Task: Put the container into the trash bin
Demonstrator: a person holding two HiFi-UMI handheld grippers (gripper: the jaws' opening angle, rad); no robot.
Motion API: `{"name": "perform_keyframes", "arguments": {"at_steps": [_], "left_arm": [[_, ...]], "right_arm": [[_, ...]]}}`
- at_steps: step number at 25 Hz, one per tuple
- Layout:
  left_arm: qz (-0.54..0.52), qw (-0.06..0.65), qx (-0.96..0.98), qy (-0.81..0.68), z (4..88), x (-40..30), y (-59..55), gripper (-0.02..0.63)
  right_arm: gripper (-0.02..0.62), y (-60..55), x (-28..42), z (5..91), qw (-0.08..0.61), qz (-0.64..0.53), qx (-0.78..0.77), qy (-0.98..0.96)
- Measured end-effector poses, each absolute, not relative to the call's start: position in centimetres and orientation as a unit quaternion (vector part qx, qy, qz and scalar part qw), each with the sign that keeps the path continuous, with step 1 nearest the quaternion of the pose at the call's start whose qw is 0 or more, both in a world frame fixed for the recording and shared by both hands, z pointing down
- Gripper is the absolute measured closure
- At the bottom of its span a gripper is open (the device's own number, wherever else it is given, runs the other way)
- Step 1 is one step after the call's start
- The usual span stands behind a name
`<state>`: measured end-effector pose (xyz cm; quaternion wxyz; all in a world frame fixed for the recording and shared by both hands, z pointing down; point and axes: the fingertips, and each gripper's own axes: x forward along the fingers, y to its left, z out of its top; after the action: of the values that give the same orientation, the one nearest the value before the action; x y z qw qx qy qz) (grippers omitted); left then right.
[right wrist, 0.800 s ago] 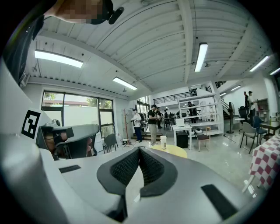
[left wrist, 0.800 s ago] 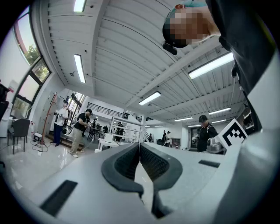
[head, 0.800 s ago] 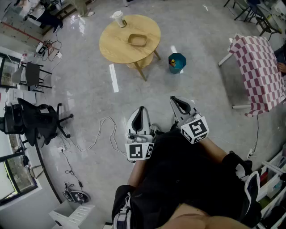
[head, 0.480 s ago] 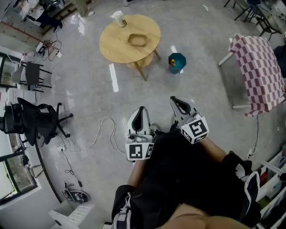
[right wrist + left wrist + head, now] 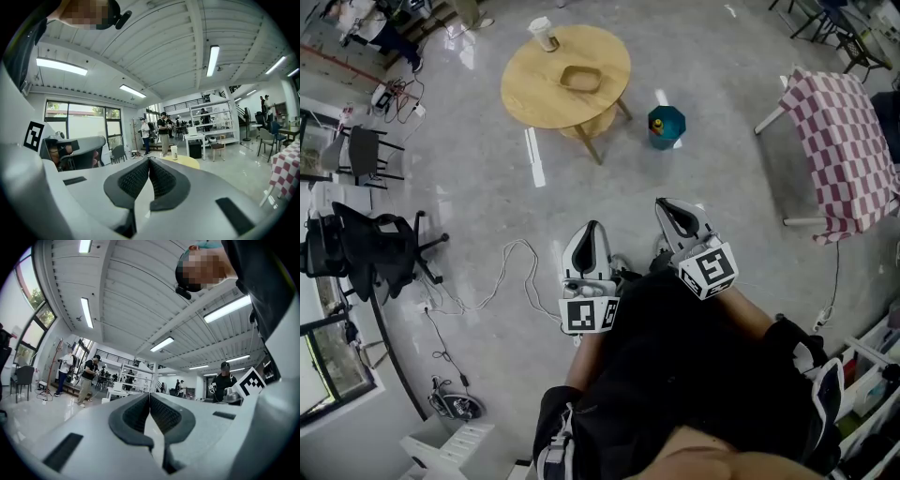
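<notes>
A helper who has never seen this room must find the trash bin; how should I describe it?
Look for the round wooden table on the grey floor. Between it and the table with the red-checked cloth, a small trash bin stands on the floor. It alone is teal.

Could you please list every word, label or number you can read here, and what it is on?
None can be read.
The marker cube on the left gripper and the one on the right gripper carry only black-and-white square patterns.
Any print on the cup on the round table is too small to read.
</notes>
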<state>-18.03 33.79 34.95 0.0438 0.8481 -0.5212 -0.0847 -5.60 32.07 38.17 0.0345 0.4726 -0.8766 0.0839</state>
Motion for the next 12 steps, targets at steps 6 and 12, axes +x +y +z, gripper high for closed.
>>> {"name": "perform_keyframes", "arguments": {"at_steps": [6,12], "left_arm": [[-0.078,0.035,0.841,-0.534,35.0,-15.7,33.1,0.595],[-0.062,0.023,0.836,-0.545,35.2,-13.0,31.6,0.595]], "right_arm": [[0.569,30.7,-3.4,38.6,0.034,0.080,0.456,-0.886],[0.568,28.8,-1.1,39.7,0.035,0.086,0.438,-0.894]]}}
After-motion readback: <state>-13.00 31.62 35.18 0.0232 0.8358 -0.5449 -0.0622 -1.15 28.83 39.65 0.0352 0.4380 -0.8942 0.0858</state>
